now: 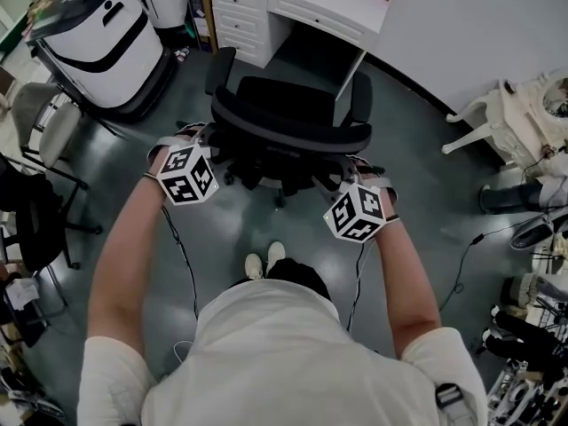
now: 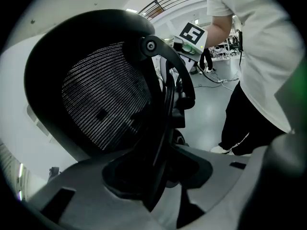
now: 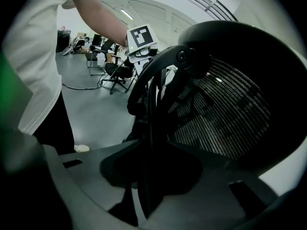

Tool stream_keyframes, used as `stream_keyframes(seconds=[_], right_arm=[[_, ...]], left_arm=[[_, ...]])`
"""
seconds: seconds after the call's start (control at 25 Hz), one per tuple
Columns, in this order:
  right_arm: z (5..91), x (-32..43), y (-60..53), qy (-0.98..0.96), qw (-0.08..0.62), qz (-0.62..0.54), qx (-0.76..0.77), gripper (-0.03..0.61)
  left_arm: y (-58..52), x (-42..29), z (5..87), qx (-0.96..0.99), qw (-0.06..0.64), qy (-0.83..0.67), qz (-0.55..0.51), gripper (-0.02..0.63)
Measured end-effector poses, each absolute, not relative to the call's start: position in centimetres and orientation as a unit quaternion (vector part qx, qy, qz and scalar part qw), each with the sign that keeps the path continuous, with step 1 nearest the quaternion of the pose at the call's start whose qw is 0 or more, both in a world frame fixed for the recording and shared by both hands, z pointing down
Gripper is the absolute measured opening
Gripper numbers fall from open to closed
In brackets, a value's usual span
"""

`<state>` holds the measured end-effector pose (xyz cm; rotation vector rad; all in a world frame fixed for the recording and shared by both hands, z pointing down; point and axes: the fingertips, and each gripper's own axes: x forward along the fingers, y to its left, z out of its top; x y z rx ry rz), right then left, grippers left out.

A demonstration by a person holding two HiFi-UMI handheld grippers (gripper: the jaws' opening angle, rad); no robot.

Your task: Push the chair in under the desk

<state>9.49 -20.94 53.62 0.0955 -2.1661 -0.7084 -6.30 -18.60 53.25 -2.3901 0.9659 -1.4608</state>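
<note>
A black mesh office chair (image 1: 282,105) stands on the grey floor in front of the white desk (image 1: 306,3), its seat facing the desk's opening. Its curved backrest (image 1: 293,136) is nearest to me. My left gripper (image 1: 202,140) is at the backrest's left edge and my right gripper (image 1: 353,171) at its right edge. In the left gripper view the backrest's black rim (image 2: 160,128) runs straight between the jaws of the left gripper (image 2: 156,188). In the right gripper view the rim (image 3: 148,128) likewise sits between the jaws of the right gripper (image 3: 146,183). Both grippers are shut on it.
A white drawer unit (image 1: 240,20) flanks the desk's opening on the left. A large white and black machine (image 1: 98,34) and a grey chair (image 1: 44,122) stand at left. A white plastic chair (image 1: 510,118) and cables (image 1: 461,264) are at right. My feet (image 1: 264,260) are behind the chair.
</note>
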Motion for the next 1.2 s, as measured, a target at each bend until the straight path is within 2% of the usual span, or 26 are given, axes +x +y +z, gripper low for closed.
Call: stream_keyframes(seconds=[0.88,1.2], right_arm=[[53.9,3.5,-25.3,-0.859,0.427,-0.272,0.069,0.118],[54.3,1.3,-28.1,-0.855,0.433,-0.268,0.101,0.118]], left_arm=[[-24.5,-12.3,53.5,-0.815,0.081,0.294,-0.493,0.175],[-28.1,-14.8,54.0,-0.825,0.102,0.264,-0.489,0.167]])
